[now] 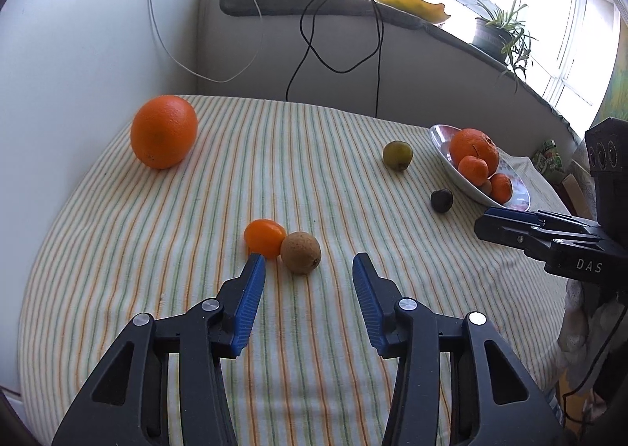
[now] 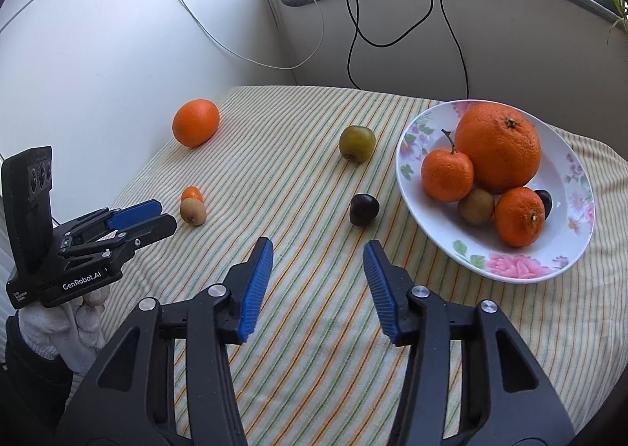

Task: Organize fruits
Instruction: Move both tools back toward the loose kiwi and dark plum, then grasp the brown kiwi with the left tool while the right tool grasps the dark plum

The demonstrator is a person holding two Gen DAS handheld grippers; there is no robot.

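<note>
**Both grippers hover empty over the striped cloth**

The left gripper (image 1: 309, 264) has its jaws partly open, holding nothing; a kiwi (image 1: 300, 252) lies just beyond its tips, touching a small orange fruit (image 1: 265, 237) on its left. The right gripper (image 2: 318, 252) is likewise partly open and empty, with a dark plum (image 2: 364, 209) just beyond it. At right, the floral plate (image 2: 510, 267) holds oranges and mandarins. A green plum (image 2: 356, 143) and a large orange (image 2: 195, 122) lie farther off.

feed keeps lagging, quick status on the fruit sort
Both hand-held grippers open, empty: left near the kiwi, right near the dark plum. Five loose fruits on the cloth, plate part filled. Nothing blocking.
</note>
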